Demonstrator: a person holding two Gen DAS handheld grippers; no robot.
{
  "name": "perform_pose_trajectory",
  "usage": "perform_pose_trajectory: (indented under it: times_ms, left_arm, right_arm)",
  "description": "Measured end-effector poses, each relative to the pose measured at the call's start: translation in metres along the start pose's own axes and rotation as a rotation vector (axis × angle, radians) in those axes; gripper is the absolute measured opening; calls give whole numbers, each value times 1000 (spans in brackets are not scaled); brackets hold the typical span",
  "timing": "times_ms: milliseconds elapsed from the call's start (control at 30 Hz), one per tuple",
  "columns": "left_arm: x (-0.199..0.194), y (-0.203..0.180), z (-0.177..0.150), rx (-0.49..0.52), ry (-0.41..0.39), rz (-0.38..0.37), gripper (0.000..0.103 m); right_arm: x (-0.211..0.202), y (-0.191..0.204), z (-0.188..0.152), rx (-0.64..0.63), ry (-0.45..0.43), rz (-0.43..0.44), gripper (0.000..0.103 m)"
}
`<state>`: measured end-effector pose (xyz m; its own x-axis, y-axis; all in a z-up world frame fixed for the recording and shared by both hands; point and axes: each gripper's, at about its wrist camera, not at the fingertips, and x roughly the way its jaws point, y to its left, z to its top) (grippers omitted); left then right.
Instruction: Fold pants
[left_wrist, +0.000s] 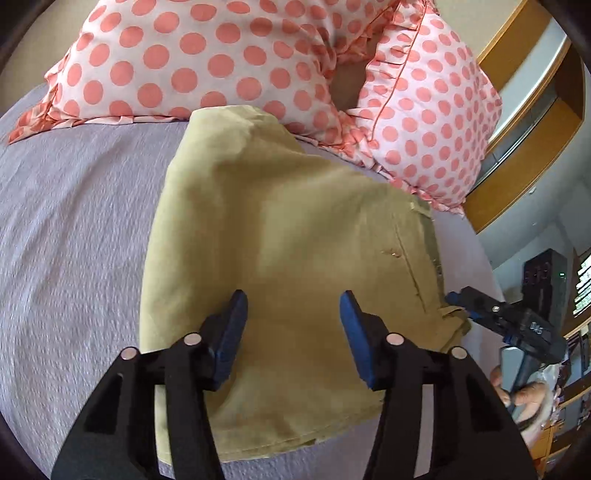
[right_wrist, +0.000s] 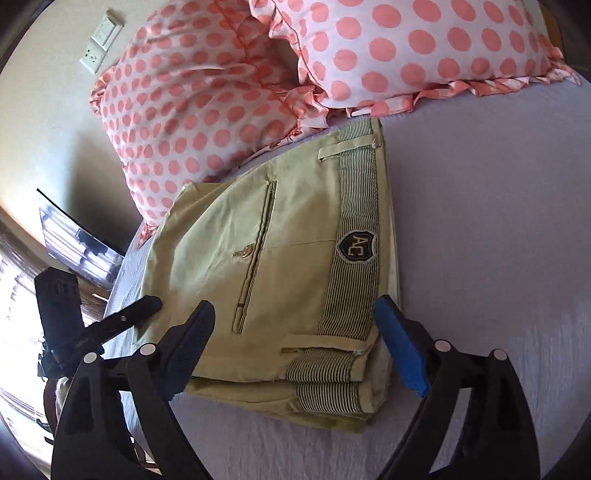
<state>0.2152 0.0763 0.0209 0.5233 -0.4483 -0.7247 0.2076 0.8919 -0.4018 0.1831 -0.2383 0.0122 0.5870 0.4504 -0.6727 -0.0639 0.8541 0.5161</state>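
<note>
Judging by how the pants (right_wrist: 288, 273) lie, I'd call the folding nearly finished — they sit as a compact, layered rectangle on the lilac bedsheet (right_wrist: 498, 240), striped waistband (right_wrist: 356, 236) and its badge (right_wrist: 357, 249) facing up, several folded layers stacked at the near edge. What may remain is a last smoothing or squaring of that stack; I see no loose leg trailing out.

My right gripper (right_wrist: 295, 343) hovers just over the near waistband corner with its jaws spread wide, one blue pad on either side of the bundle, pinching nothing. My left gripper (left_wrist: 291, 332) is likewise spread, poised above the plain side of the fabric, empty. In the left view the right gripper reaches in at the waistband edge.

For room: the far edge of the pants lies just beside the polka-dot pillows (left_wrist: 207, 62), with the top corner touching or nearly touching their ruffle, so pushing that way is tight. The open sheet to one side of the bundle is broad and bare — my safest direction for any slide. On the other side the mattress edge is near, with furniture (left_wrist: 532, 122) beyond, so I'd avoid dragging cloth there.
</note>
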Motion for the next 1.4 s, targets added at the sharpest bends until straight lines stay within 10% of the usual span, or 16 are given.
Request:
perform_pose_trajectory:
  times_ms: [300,800,1400]
  left_arm:
    - [-65,-35,-89,131,-161,222,95]
    - [-61,-41,-157,153,-202,456,101]
    - [-63,-41,-161,137,-225,466,101]
  right_arm:
    - [-31,58,-104,-237,-117,-242,102]
    - [-11,77,-145,-316,-211,-390,102]
    - [-11,78,-146,-317,-216,-395,102]
